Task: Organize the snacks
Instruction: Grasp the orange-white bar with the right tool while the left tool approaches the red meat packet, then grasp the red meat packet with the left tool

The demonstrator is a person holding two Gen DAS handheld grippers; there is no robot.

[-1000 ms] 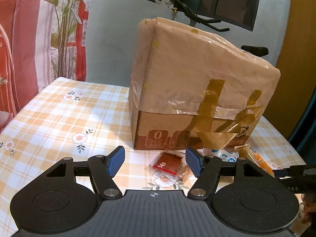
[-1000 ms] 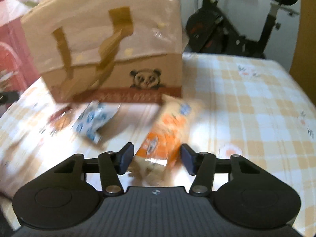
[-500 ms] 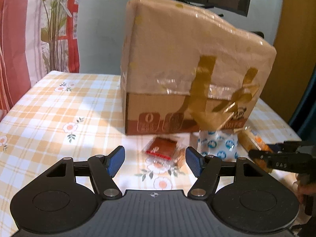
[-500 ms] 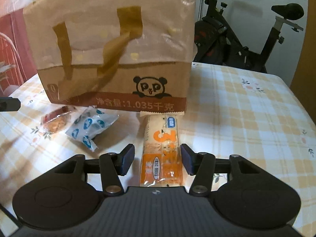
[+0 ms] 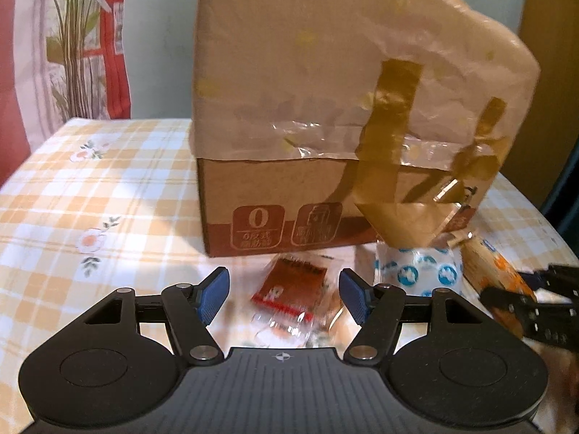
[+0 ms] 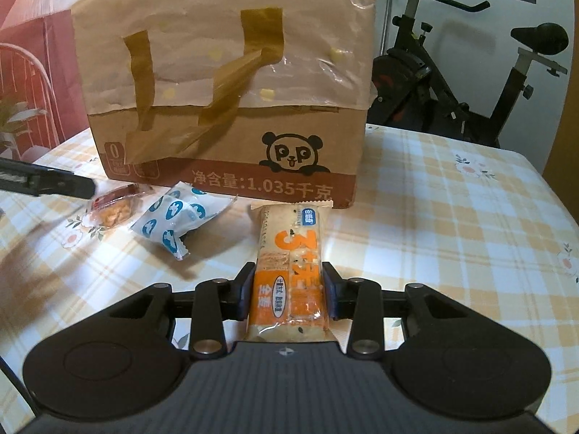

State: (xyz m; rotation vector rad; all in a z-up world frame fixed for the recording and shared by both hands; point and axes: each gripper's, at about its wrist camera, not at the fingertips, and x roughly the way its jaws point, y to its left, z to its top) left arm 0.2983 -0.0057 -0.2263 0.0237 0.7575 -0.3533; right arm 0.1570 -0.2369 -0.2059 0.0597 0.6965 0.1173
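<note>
My right gripper (image 6: 287,282) is shut on the near end of an orange and white snack bar (image 6: 291,253) that lies on the checked tablecloth. My left gripper (image 5: 282,294) is open, its blue pads either side of a red snack packet (image 5: 289,287) on the cloth. A white packet with blue dots (image 5: 419,271) lies between the two snacks; it also shows in the right wrist view (image 6: 173,220). The red packet (image 6: 114,206) and the left gripper's finger (image 6: 47,182) appear at the left of the right wrist view. The orange bar (image 5: 495,275) shows at the right of the left wrist view.
A large cardboard box (image 6: 224,83) wrapped in plastic and brown tape stands on the table (image 6: 452,217) just behind the snacks. An exercise bike (image 6: 452,79) stands beyond the far table edge. A red and white curtain (image 5: 72,43) hangs at the left.
My right gripper has closed on the orange snack bar. My left gripper has moved closer to the red packet and the box.
</note>
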